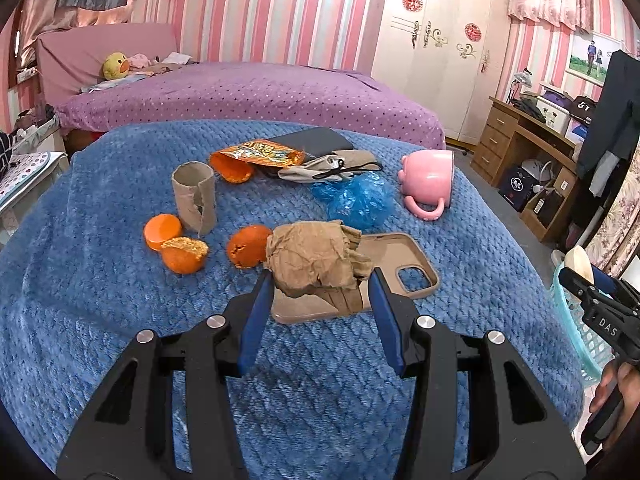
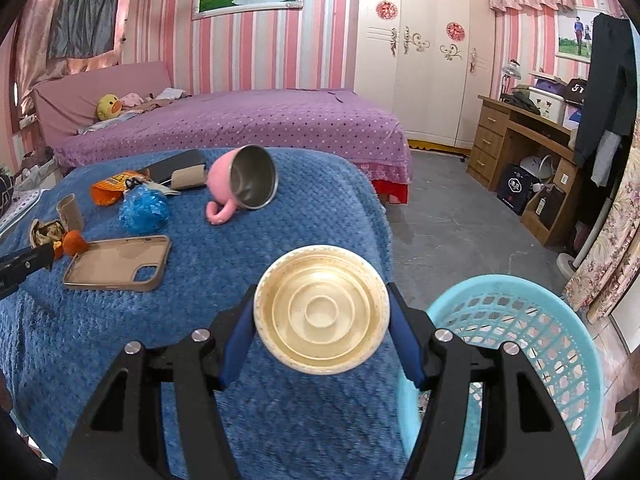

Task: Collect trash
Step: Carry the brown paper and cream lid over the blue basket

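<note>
Left gripper (image 1: 320,280) clamped on crumpled brown paper (image 1: 316,256), held over tan phone case (image 1: 404,264) on blue blanket (image 1: 120,320). Right gripper (image 2: 322,312) clamped on cream round lid (image 2: 322,314), held at blanket edge, just beside turquoise basket (image 2: 560,320). Remaining on blanket: orange peels (image 1: 180,240), cardboard tube (image 1: 195,200), orange snack wrapper (image 1: 256,158), blue plastic wad (image 1: 356,200). Pink mug (image 1: 430,180) lay on its side near blue plastic wad.
</note>
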A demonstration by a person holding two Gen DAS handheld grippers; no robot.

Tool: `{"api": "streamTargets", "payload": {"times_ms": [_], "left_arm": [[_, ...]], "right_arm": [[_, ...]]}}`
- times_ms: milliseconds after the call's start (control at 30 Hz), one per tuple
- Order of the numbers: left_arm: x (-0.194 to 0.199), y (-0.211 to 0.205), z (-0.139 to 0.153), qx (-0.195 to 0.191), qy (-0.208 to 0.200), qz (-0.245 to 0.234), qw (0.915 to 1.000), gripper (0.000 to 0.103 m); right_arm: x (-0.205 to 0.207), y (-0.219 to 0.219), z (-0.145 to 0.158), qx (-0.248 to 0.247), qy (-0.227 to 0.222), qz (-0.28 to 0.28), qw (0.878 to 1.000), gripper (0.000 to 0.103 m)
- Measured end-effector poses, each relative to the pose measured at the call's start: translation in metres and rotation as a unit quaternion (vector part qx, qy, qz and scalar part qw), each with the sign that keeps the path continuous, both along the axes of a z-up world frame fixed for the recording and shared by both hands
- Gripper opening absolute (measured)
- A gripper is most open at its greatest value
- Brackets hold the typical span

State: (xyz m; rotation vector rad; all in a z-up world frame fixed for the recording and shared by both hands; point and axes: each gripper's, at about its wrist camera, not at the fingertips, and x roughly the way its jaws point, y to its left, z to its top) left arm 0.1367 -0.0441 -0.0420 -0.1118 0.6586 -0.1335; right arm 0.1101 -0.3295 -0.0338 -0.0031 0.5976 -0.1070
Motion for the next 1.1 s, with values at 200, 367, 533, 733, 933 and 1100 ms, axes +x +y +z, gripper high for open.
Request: {"api": "streamTargets", "payload": {"times_ms": [200, 367, 533, 733, 933, 1100], "left_arm": [[-0.002, -0.015, 0.000, -0.001, -0.003, -0.004, 1.0000, 0.048], [-0.004, -0.038, 0.000, 0.002, -0.007, -0.015, 0.9999, 0.048], [-0.007, -0.063, 0.000, 0.002, -0.009, -0.033, 0.9994, 0.048], [-0.013, -0.096, 0.005, 0.008, -0.021, -0.065, 0.9976, 0.048], [-0.017, -0.134, 0.000, 0.019, -0.014, -0.098, 0.9949, 0.048], [-0.025, -0.170, -0.003, 0.026, -0.021, -0.131, 0.9909, 0.048]], "right_arm": [[-0.006, -0.021, 0.000, -0.001, 0.000, -0.014, 1.000, 0.061], [-0.014, -0.043, -0.001, -0.001, -0.001, -0.029, 1.000, 0.061], [-0.022, -0.064, -0.001, 0.008, -0.004, -0.042, 0.999, 0.061], [-0.032, -0.091, 0.000, 0.006, -0.012, -0.063, 0.998, 0.061], [-0.044, -0.128, -0.006, -0.001, -0.006, -0.083, 0.997, 0.061], [-0.053, -0.157, -0.017, -0.006, 0.010, -0.090, 0.996, 0.061]]}}
